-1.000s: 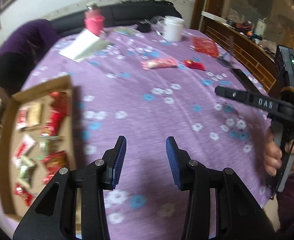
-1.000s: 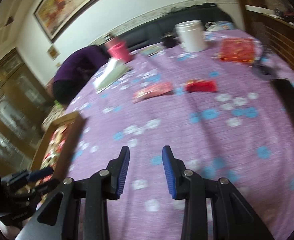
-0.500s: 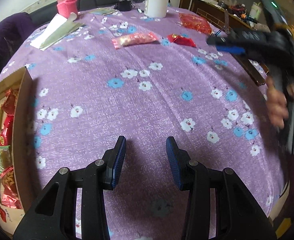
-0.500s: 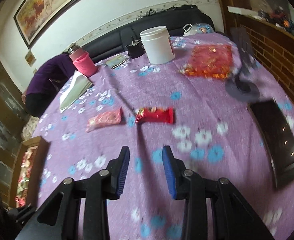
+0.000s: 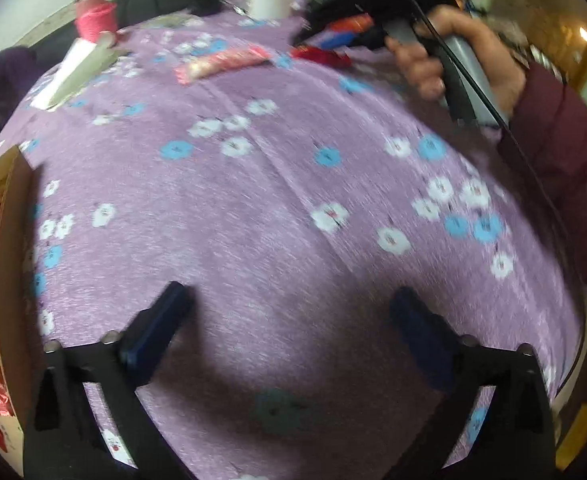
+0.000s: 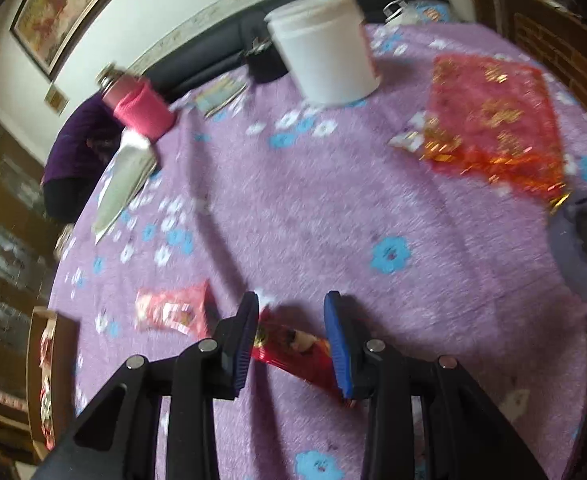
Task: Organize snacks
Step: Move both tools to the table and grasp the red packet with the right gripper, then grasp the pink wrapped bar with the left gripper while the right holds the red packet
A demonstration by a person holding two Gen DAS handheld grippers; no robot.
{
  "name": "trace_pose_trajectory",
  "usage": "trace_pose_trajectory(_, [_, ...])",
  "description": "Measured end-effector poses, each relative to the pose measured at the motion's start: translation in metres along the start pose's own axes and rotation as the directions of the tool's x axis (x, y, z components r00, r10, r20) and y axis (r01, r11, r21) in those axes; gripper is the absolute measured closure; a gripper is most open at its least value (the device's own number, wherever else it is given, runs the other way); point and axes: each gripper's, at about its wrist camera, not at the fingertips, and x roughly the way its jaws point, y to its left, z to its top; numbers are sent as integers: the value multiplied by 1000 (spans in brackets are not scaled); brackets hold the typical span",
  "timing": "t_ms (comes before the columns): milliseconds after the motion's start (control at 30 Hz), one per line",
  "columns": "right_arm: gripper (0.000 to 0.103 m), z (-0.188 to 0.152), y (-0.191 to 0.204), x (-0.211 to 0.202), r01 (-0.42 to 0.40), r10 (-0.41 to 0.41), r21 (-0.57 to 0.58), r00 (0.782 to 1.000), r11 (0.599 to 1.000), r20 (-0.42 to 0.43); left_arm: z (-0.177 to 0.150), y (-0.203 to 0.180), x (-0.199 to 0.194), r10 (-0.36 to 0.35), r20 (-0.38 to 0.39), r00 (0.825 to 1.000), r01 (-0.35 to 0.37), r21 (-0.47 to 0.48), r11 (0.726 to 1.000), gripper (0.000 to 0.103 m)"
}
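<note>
My left gripper (image 5: pixel 291 310) hangs over bare purple cloth, its jaws opening wide with nothing between them. A cardboard box (image 5: pixel 11 248) of wrapped snacks sits at its left. Farther off lie a pink snack packet (image 5: pixel 221 62) and a red snack packet (image 5: pixel 321 55), where a hand (image 5: pixel 453 60) holds the other gripper, blurred. In the right wrist view my right gripper (image 6: pixel 291 312) is down over the red snack packet (image 6: pixel 293 348). That packet lies on the cloth between the fingers, which stand partly apart without pressing it. The pink snack packet (image 6: pixel 171 310) is just to its left.
On the round table stand a white jar (image 6: pixel 325 60), a pink bottle (image 6: pixel 137 108), a folded paper (image 6: pixel 123 184), a red gold-printed bag (image 6: pixel 493 120) and a grey round stand (image 6: pixel 585 256). The box (image 6: pixel 37 360) is at the left edge. A person in purple (image 6: pixel 77 152) bends beyond the table.
My left gripper's jaws have spread wide and it has sunk toward the cloth. My right gripper has travelled across the table to the red packet, which now lies between its fingers.
</note>
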Motion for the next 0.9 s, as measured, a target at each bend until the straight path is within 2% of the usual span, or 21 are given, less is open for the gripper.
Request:
trace_pose_trajectory(33, [66,-4,2,-1,-13,13,-13,1000,1000,-1,0,-3,1,17,-5,1000,-17,17,1000,0])
trace_pose_trajectory(133, [66,-16,15,-1,-40,38,-66,999,997,-32,-1,-1,0,5,-12,1000,-4,17,1000,0])
trace_pose_trajectory(267, [66,-36,37,-5,35,-39,-153,999,988,-19,0,7,-4,-37,-26,999,37,-5,999,1])
trace_pose_trajectory(300, [67,-40,41,-5,65,-68,-170,998,983,-11,2,14,-7,-65,-26,998,64,-32,997,7])
trace_pose_trajectory(333, [76,-45,46,-7,104,-106,-187,994,977,0,4,20,-11,-88,-20,996,86,-55,995,10])
trace_pose_trajectory(367, [78,-49,47,-8,136,-137,-191,991,972,6,10,30,-18,-99,2,995,99,-78,992,10])
trace_pose_trajectory(433, [78,-56,49,-14,149,-147,-175,989,973,22,21,42,-27,-68,42,997,72,-92,993,10])
trace_pose_trajectory(533, [78,-67,55,-38,100,-92,-133,994,986,60,45,61,-40,-30,102,994,40,-90,995,10])
trace_pose_trajectory(600, [78,-78,64,-53,21,-12,-115,997,993,79,67,71,-41,-27,140,990,36,-64,997,10])
trace_pose_trajectory(700, [77,-99,76,-61,-92,101,-116,992,989,74,103,76,-21,-22,145,989,22,0,1000,10])
trace_pose_trajectory(767, [77,-111,82,-56,-96,106,-136,992,986,66,127,79,1,-9,125,992,3,41,999,10])
trace_pose_trajectory(833, [77,-118,78,-51,-56,66,-141,995,988,68,147,81,19,-4,111,994,-3,70,998,11])
trace_pose_trajectory(900, [77,-117,67,-47,-101,106,-103,993,990,43,164,81,36,12,105,994,-22,92,995,11])
